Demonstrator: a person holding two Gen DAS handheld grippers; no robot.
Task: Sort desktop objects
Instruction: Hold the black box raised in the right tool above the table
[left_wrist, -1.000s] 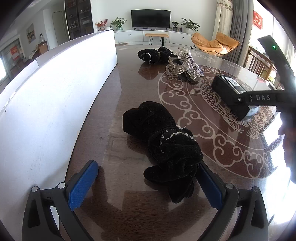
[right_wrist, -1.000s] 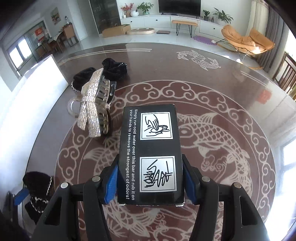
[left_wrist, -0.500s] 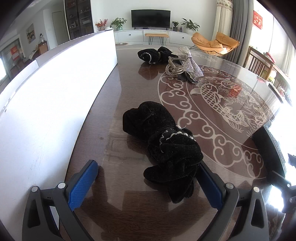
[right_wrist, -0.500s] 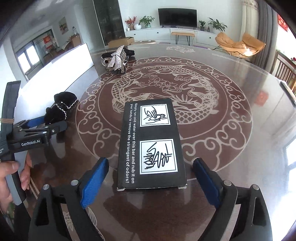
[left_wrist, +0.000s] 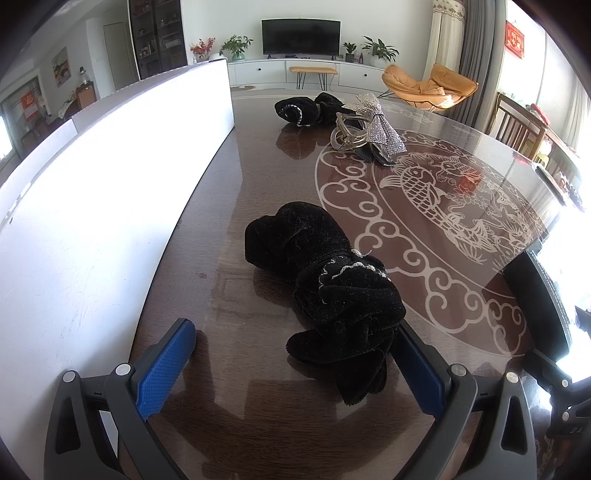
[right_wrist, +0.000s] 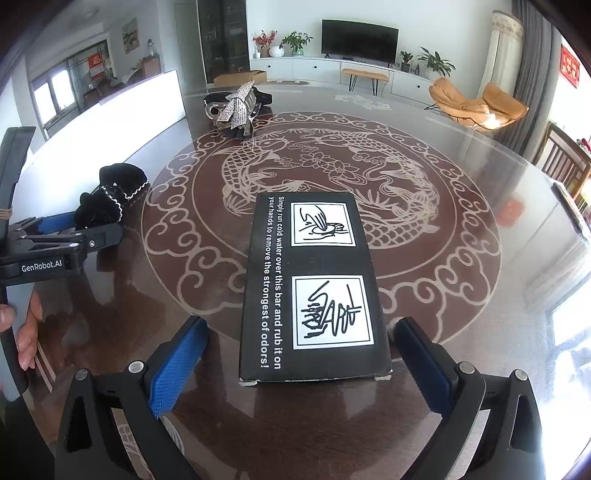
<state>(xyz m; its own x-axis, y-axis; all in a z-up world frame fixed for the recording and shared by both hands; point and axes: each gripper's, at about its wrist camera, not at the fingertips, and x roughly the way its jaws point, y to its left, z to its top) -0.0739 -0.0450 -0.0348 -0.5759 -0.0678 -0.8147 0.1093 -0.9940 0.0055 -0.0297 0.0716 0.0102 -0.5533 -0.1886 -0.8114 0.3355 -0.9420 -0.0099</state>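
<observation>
A black box with white print (right_wrist: 314, 284) lies flat on the dark table between the wide-open fingers of my right gripper (right_wrist: 299, 363), which do not touch it. It also shows at the right edge of the left wrist view (left_wrist: 539, 295). My left gripper (left_wrist: 291, 363) is open around the near end of a black velvet scrunchie (left_wrist: 325, 284); its right finger (left_wrist: 417, 373) is close against the fabric. The scrunchie also shows in the right wrist view (right_wrist: 110, 192). A rhinestone bow hair clip (left_wrist: 373, 129) and a second black scrunchie (left_wrist: 306, 109) lie farther back.
A long white board (left_wrist: 110, 184) stands along the table's left side. The table top (right_wrist: 424, 258) carries a round fish pattern. A wooden chair (left_wrist: 517, 125) stands at the far right. A hand (right_wrist: 26, 332) holds the left gripper.
The right gripper carried the box back to the near table, set it down and opened. The left gripper and scrunchie have not moved.
</observation>
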